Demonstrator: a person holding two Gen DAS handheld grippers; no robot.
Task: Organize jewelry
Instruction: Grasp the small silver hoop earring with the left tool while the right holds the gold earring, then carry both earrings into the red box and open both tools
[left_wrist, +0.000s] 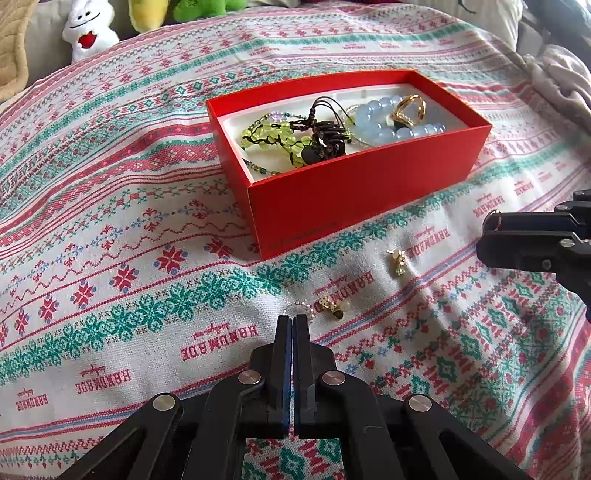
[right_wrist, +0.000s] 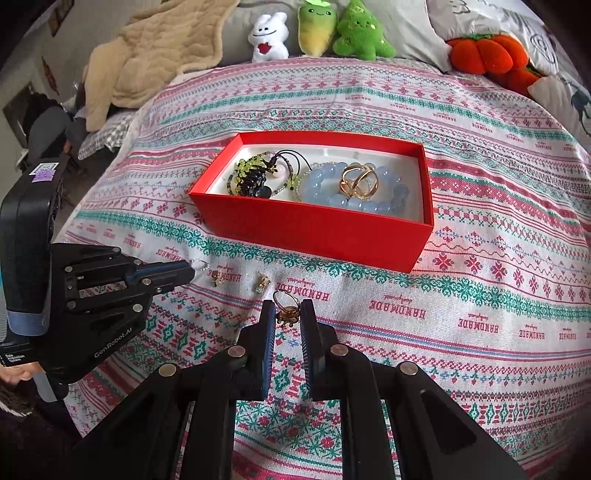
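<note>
A red box (left_wrist: 365, 192) (right_wrist: 314, 232) on the patterned cloth holds a blue bead bracelet (right_wrist: 325, 188), a gold ring (right_wrist: 360, 182), green beads (left_wrist: 266, 136) and dark cord pieces. My left gripper (left_wrist: 292, 318) (right_wrist: 190, 268) is shut on a thin pearl-and-wire ring (left_wrist: 301, 307) (right_wrist: 199, 264) at its tips, low over the cloth. Two small gold earrings (left_wrist: 330, 307) (left_wrist: 397, 260) lie in front of the box. My right gripper (right_wrist: 288, 306) (left_wrist: 489, 230) stands around a gold ring with a brown stone (right_wrist: 287, 308); whether the fingers touch it is unclear.
Plush toys (right_wrist: 321, 29) and an orange pumpkin plush (right_wrist: 487, 53) line the far edge of the bed. A beige blanket (right_wrist: 155, 48) lies at the far left. The patterned cloth (right_wrist: 480, 295) stretches to the right of the box.
</note>
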